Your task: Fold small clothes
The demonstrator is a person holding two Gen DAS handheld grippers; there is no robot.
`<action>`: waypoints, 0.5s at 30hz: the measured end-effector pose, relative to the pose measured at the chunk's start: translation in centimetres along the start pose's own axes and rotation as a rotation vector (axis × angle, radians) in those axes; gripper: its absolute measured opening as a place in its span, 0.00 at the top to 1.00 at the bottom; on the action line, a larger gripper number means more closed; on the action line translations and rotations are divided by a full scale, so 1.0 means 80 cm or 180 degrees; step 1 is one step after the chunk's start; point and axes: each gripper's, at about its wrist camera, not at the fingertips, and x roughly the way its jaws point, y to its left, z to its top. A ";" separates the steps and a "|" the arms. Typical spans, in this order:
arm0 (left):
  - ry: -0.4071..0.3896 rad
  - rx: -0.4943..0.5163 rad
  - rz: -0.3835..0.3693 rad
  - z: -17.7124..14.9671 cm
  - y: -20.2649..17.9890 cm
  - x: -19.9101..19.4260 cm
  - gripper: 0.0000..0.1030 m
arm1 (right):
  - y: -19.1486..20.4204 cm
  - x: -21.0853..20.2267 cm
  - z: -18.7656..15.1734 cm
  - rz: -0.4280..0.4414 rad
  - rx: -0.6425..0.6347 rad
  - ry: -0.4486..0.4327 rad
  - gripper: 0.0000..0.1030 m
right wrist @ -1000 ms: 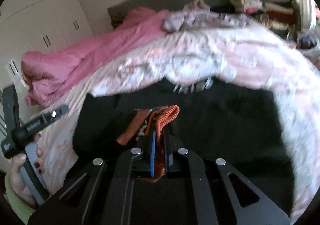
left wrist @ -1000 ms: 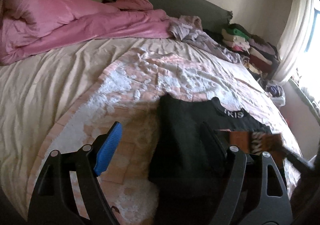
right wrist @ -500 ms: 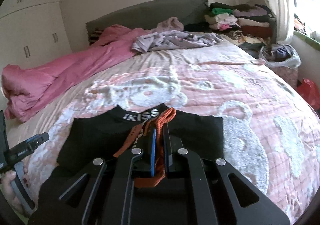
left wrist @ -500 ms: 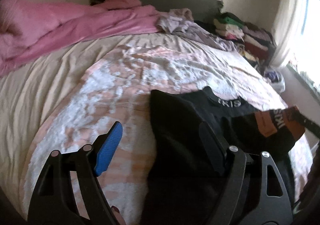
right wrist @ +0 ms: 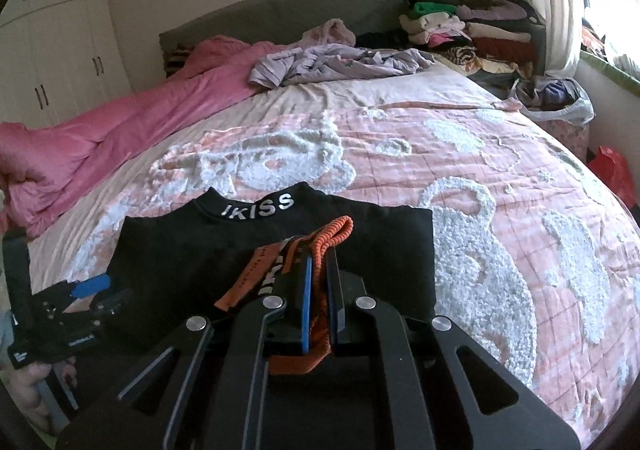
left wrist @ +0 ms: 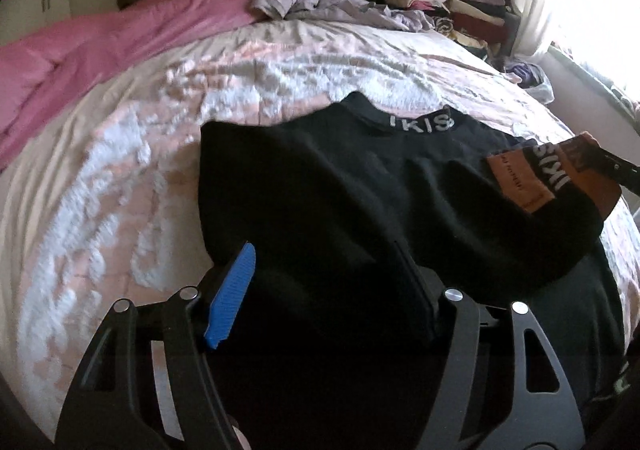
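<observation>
A black knit sweater [right wrist: 256, 250] with white "IKISS" lettering on its collar lies on the pink-and-white textured bedspread [right wrist: 500, 178] of the bed, toward the bed's near edge, collar pointing to the headboard. Its orange ribbed cuff [right wrist: 320, 290], on a sleeve with an orange panel and white letters, is pinched between the pads of the right tongs [right wrist: 317, 270], which are closed tight on it and hold the sleeve up across the sweater's body.

The left tongs [left wrist: 324, 282] hang over the sweater's left side near the bed's near edge. Their jaws have just been narrowing and stand partly apart; the blue pad [left wrist: 232, 298] is at the sweater's left edge and the dark pad is over the black fabric, but neither is seen pressing on it. In the right wrist view a hand [right wrist: 40, 382] grips the left tool's handle.

At the headboard end lie a crumpled pink duvet [right wrist: 120, 122] and a heap of lilac clothes [right wrist: 336, 62]; stacked folded garments [right wrist: 460, 26] sit by the far right corner.
</observation>
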 end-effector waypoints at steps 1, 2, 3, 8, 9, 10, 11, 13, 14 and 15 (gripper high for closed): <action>0.0021 -0.0016 -0.0007 -0.002 0.001 0.001 0.41 | -0.002 0.000 -0.001 -0.0045 0.0013 0.0011 0.91; 0.0034 -0.0028 -0.0011 -0.003 0.001 0.002 0.41 | -0.005 0.000 -0.001 -0.0091 0.0041 0.0001 0.85; 0.0035 -0.0034 -0.0015 -0.004 0.002 0.002 0.41 | -0.009 -0.001 -0.002 -0.0105 0.0076 -0.0010 0.74; 0.0054 -0.0067 -0.0043 -0.005 0.004 0.003 0.41 | -0.019 -0.001 -0.011 -0.0083 0.0169 0.0050 0.62; 0.0054 -0.0065 -0.0042 -0.006 0.005 0.002 0.41 | -0.016 0.002 -0.014 -0.0077 0.0145 0.0091 0.62; 0.0051 -0.0070 -0.0042 -0.004 0.005 0.003 0.41 | -0.013 0.003 -0.016 -0.0063 0.0110 0.0124 0.62; 0.0056 -0.0072 -0.0044 -0.005 0.005 0.002 0.41 | -0.009 0.005 -0.019 -0.0042 0.0069 0.0154 0.62; 0.0026 -0.0087 -0.0031 -0.003 0.005 -0.001 0.41 | 0.004 0.010 -0.024 0.0006 -0.0034 0.0226 0.62; -0.0007 -0.0084 -0.0024 -0.002 0.006 -0.005 0.41 | 0.010 0.012 -0.026 0.0037 -0.0075 0.0245 0.62; -0.0061 -0.0061 -0.0007 -0.001 0.004 -0.011 0.41 | 0.018 0.015 -0.028 0.0077 -0.0125 0.0271 0.62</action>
